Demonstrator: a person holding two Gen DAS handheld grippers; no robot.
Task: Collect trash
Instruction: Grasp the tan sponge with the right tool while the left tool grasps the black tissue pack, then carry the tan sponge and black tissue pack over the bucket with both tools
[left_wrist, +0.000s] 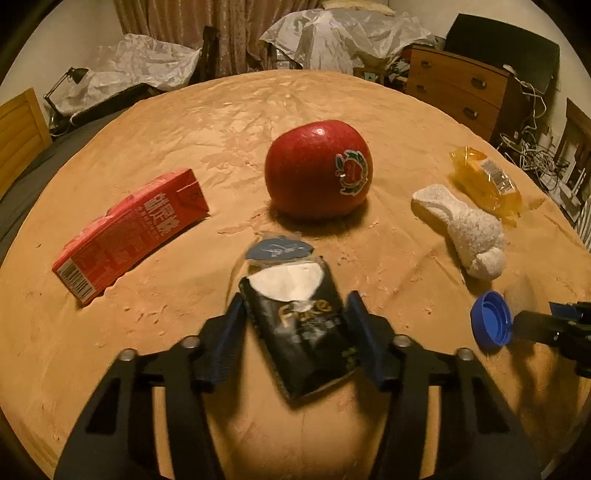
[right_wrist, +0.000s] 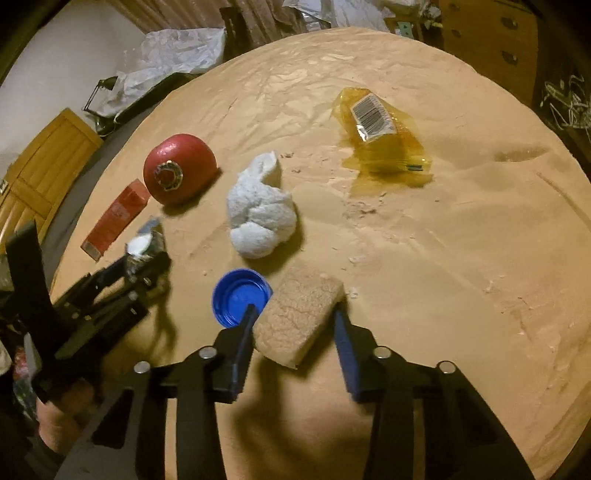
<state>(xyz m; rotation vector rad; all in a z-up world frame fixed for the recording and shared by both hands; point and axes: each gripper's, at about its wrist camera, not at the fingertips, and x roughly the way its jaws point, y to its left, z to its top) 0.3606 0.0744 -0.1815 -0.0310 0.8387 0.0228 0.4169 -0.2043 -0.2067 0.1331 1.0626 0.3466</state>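
Tan tabletop (left_wrist: 332, 92): black packet (left_wrist: 299, 332) reads "Face".

Table cover (right_wrist: 443, 258): matt tan cloth, rumpled and slightly rough. Between my left gripper's (left_wrist: 295, 314) ribbed blue plastic pads (left_wrist: 231, 325): a glossy black film pack (left_wrist: 303, 332), white tissue showing at its torn mouth. At 12 o'clock, a waxy, shiny red apple (left_wrist: 314, 166) with a paper sticker. At 10 o'clock, a printed red carton (left_wrist: 129, 232), semi-gloss. Between my right gripper's (right_wrist: 295, 321) pads: a coarse, porous tan sponge (right_wrist: 299, 317). Blue cap (right_wrist: 240, 295): smooth plastic. White towel (right_wrist: 258, 214): nubby terry. Yellow wrapper (right_wrist: 384, 136): clear, glossy film.
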